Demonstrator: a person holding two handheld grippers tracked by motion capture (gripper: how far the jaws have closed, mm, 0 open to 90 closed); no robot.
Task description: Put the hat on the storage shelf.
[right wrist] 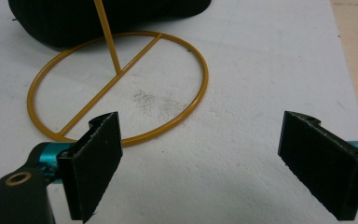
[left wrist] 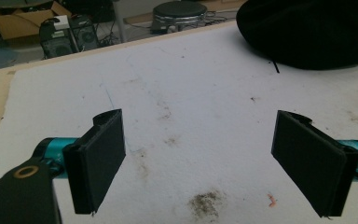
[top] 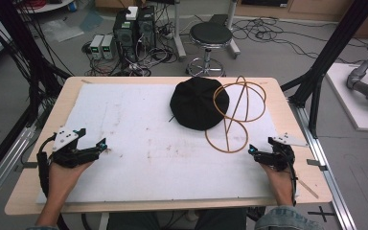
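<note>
You find no readable text, label, brand, number or sign anywhere here; small panels on floor equipment behind table too blurred for you to read.

A mat (top: 139, 143) covers the table (top: 28, 189). A beret (top: 199, 103) lies at the mat's far centre-right. A wire stand (top: 232, 117) sits just right of it, touching. A stool (top: 210, 38) stands on the floor behind the table.
</note>
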